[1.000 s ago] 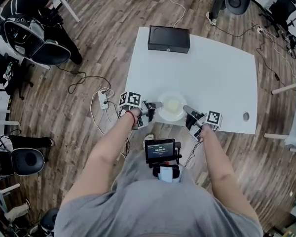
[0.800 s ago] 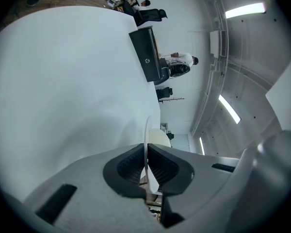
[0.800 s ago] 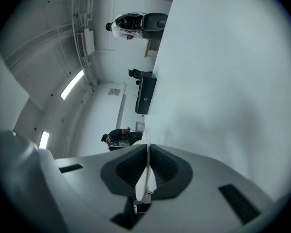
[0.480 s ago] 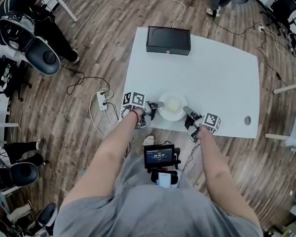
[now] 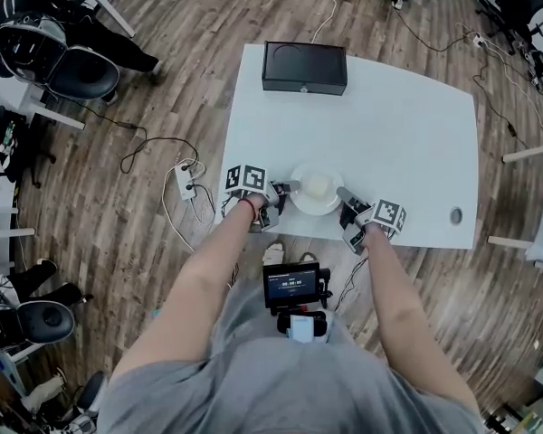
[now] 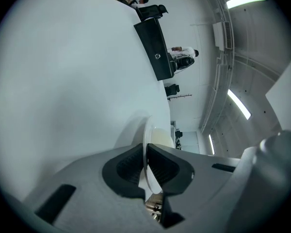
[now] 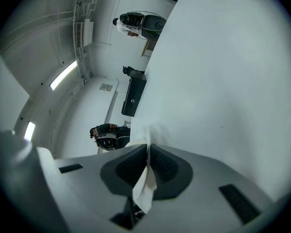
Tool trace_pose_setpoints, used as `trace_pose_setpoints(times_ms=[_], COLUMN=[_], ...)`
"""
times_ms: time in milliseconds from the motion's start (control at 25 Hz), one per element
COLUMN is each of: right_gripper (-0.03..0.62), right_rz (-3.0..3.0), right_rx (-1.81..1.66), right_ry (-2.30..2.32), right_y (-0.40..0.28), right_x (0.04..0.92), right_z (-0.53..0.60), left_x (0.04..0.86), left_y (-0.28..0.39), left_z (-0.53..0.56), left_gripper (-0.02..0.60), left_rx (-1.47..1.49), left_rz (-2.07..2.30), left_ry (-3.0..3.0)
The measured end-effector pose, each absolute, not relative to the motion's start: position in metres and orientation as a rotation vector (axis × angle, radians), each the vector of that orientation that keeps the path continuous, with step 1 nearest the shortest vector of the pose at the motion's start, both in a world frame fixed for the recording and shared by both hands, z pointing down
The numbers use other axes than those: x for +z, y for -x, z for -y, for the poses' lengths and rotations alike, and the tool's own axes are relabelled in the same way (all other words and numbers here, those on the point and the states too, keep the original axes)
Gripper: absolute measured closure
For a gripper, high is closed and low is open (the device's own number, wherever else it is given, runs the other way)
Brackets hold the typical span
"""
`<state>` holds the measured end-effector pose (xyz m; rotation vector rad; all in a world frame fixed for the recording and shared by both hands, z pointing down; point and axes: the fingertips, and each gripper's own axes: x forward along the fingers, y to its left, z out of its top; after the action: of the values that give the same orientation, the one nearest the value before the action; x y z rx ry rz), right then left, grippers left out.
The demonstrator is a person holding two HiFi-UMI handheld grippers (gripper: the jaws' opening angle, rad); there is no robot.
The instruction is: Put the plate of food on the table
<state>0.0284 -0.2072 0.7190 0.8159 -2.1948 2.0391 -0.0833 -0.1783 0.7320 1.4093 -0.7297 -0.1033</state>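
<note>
**Left gripper** [image 6: 146, 165]: the jaws are closed down to the thickness of the plate [image 5: 315, 192], with the dark pads clamped on its left rim.

**Plate:** white, round and shallow, carrying a pale mound of food [image 5: 316, 186]. It lies level over the table [image 5: 389, 125], close to the near edge and between the two grippers. Whether it rests on the surface or hangs just above it cannot be told.

**Right gripper** [image 7: 148, 168]: the jaws are likewise nearly together, pinching the opposite rim.

**Other items:** a black box [image 5: 304, 67] sits at the table's far edge, well apart from the plate.

**Assessment:** the plate appears rigid, smooth-glazed, breakable and fairly light. Its thin rim offers little purchase and may slip between the pads. Opposed holds on the rim, as found, are the sound choice. It should be kept level so the food does not slide.
</note>
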Motion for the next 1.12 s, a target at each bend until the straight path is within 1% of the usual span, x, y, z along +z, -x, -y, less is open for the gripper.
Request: trace_pose_setpoints(times_ms=[240,440,760,920,1120], right_gripper=[0.554,0.554,0.554,0.554,0.553], right_rz=[2.173,2.168,2.172,2.181,2.157], right_rx=[1.992,1.955,1.927,1.904,1.858], right_ry=[-0.843,-0.861,-0.895,-0.885,-0.899], right_y=[-0.03,-0.032,-0.034,-0.031,-0.039], right_x=[0.722,0.725,0.724,0.725,0.725], right_z=[0.208,0.215,0.22,0.219,0.222], left_x=[0.731,0.733,0.737,0.73,0.712], left_y=[0.082,0.079,0.098,0.101,0.083], left_z=[0.18,0.181,0.172,0.17,0.168], left_gripper=[0.551,0.549,0.549,0.549,0.549], left_rx=[-0.119,-0.065,0.02,-0.018,-0.067], left_rz=[0.704,0.679,0.684,0.673,0.639], left_ry=[-1.4,-1.399,-1.374,-1.385,-1.413])
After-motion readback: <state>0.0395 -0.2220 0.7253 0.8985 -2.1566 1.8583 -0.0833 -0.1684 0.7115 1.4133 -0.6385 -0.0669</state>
